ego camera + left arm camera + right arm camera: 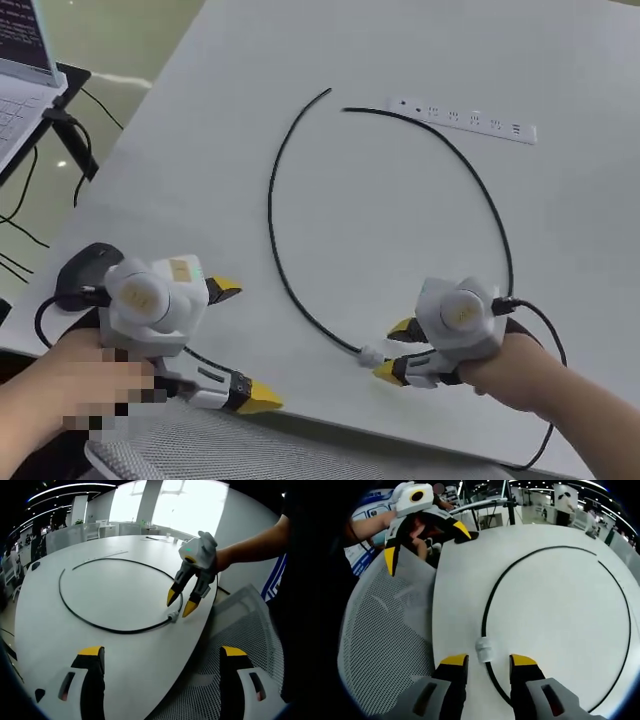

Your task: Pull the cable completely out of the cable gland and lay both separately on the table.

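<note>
White cable gland (pixel 371 354) threaded on black cable (pixel 272 190), lying on desk (pixel 400 210) near 6 o'clock edge | right tongs (pixel 392 350) released, tips just short of gland | left tongs (pixel 245 347) spread wide, empty, 8 o'clock

left hand-held gripper (pixel 243 347) | right hand-held gripper (pixel 392 350) | white bodies | yellow-tipped black jaws | black leads (pixel 548 333)

We're in an open-plan office: big white mtg table (pixel 330 40) w/ power strip (pixel 462 119), laptop (pixel 18 70), mesh chair (pixel 385 630), desks (pixel 95 530) in bkgd
</note>
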The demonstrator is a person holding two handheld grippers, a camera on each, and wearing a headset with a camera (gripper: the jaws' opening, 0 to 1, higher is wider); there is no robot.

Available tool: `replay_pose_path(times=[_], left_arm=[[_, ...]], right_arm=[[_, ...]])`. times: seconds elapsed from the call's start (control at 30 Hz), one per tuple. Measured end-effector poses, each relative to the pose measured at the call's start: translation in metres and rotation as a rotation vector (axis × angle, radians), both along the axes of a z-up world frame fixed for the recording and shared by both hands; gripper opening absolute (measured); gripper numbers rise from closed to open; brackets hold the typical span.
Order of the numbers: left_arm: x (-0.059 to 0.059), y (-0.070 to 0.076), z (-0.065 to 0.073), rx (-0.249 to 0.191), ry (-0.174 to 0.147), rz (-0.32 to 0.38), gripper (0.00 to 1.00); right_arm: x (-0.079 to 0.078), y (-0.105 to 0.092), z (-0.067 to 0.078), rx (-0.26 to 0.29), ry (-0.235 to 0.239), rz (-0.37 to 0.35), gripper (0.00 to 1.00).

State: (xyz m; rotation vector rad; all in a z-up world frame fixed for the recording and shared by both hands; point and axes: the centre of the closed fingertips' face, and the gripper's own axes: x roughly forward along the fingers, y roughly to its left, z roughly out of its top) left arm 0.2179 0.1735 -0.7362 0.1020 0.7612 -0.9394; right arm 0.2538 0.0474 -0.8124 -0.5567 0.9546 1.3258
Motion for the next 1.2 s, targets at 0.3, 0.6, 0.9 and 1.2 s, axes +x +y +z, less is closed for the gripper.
replay_pose_path(times=[0.3, 0.6, 0.9, 1.2], left_arm=[[-0.003, -0.001, -0.002, 0.006, 0.003, -0.01, 0.94], [-0.002, -0.002, 0.002, -0.005, -0.007, -0.002, 0.94], [-0.003, 0.006, 0.001, 0.001, -0.003, 0.016, 0.93], [-0.005, 0.005, 0.0, 0.0, -0.001, 0.016, 0.93]], right_arm=[[-0.001, 0.002, -0.003, -0.012, -0.009, 0.036, 0.22], [-0.004, 0.003, -0.006, -0.019, 0.0, 0.07, 0.12], [-0.004, 0.005, -0.01, -0.032, -0.007, 0.091, 0.09], [-0.005, 0.006, -0.009, -0.034, -0.032, 0.106, 0.07]])
